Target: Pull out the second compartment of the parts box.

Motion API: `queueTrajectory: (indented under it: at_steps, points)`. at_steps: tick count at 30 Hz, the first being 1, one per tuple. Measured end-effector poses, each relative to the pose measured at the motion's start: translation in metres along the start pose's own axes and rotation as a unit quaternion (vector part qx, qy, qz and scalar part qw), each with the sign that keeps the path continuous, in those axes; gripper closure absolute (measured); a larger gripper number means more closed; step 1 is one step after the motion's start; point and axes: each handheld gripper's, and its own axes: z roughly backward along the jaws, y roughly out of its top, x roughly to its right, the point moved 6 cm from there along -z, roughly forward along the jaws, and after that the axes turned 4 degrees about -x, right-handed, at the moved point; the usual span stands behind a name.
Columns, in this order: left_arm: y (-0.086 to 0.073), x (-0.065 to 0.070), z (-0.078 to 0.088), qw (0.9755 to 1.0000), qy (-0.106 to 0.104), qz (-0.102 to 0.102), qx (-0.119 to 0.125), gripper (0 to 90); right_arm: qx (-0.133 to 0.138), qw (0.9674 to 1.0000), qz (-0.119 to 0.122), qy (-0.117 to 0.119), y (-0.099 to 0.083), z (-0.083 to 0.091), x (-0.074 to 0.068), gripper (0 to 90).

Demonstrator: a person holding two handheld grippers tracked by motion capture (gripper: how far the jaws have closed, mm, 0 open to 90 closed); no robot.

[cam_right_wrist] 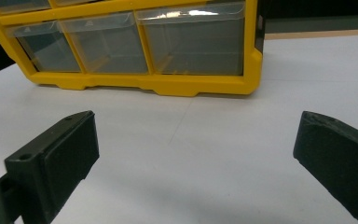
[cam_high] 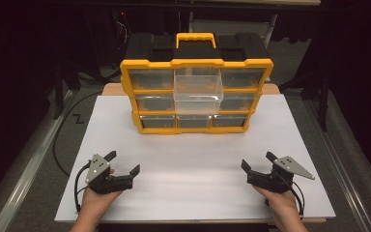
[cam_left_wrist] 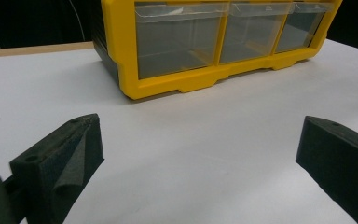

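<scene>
While both hands rest near the front edge of the white table (cam_high: 193, 188), the left gripper (cam_high: 124, 163) and right gripper (cam_high: 257, 161) sit with jaws wide apart, holding nothing. Farther back stands the yellow drawer box (cam_high: 196, 94). Its clear middle drawer (cam_high: 198, 87) sticks out. No step looks started; next, I think, a gripper must reach forward to that drawer
</scene>
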Motion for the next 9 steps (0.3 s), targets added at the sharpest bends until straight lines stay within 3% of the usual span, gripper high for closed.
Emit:
queueTrajectory:
  at_steps: [9]
  points:
    - [-0.0011, 0.0006, -0.0008, 1.0000, 0.006, -0.001, -0.003, 1.2, -0.005, 0.9989, 0.045, -0.007, -0.0002, -0.0030, -0.0049, 1.3]
